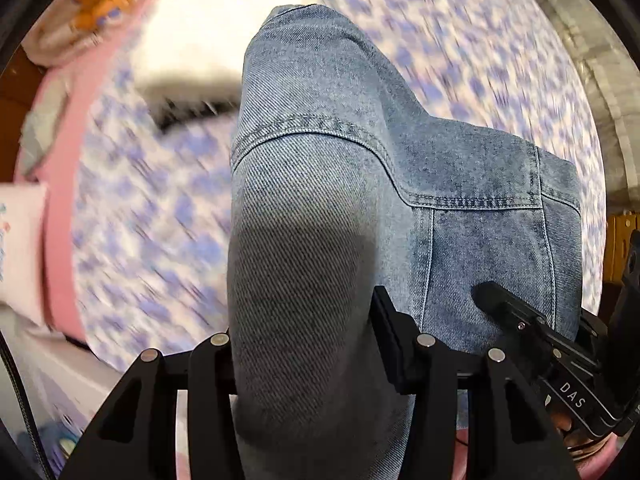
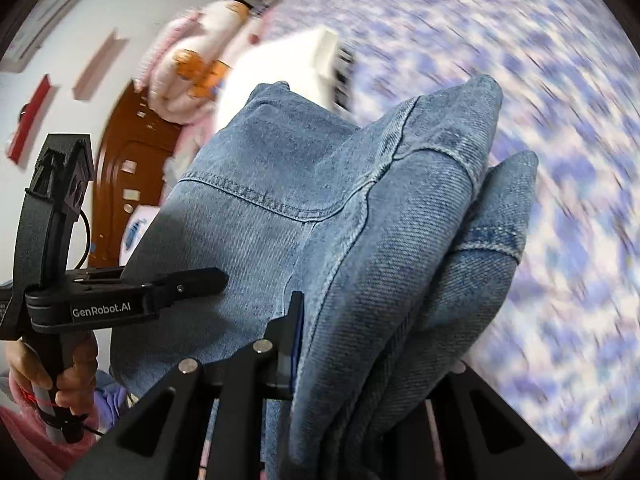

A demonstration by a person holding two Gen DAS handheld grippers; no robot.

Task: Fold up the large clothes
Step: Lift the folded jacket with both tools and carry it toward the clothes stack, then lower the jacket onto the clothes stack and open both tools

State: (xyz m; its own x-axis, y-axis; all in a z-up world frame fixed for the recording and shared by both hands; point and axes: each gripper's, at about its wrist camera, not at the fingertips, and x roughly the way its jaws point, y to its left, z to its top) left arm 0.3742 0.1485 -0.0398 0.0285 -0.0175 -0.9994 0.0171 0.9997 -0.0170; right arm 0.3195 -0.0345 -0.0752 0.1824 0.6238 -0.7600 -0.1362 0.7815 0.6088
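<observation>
A blue denim jacket point(image 1: 400, 168) hangs folded between both grippers above the bed. My left gripper point(image 1: 304, 320) is shut on a thick fold of the denim, which covers the space between its fingers. My right gripper point(image 2: 360, 320) is shut on several stacked layers of the same denim jacket point(image 2: 280, 168). The right gripper also shows at the lower right of the left wrist view point(image 1: 532, 320), against the jacket. The left gripper shows at the left of the right wrist view point(image 2: 168, 284), held by a hand.
A bedspread with a purple and white pattern point(image 1: 460, 40) lies below, blurred by motion. A white folded item point(image 1: 208, 32) and a pink and orange plush point(image 2: 200, 68) lie on it. A pink bed edge point(image 1: 60, 220) and a brown wooden door point(image 2: 128, 168) stand beyond.
</observation>
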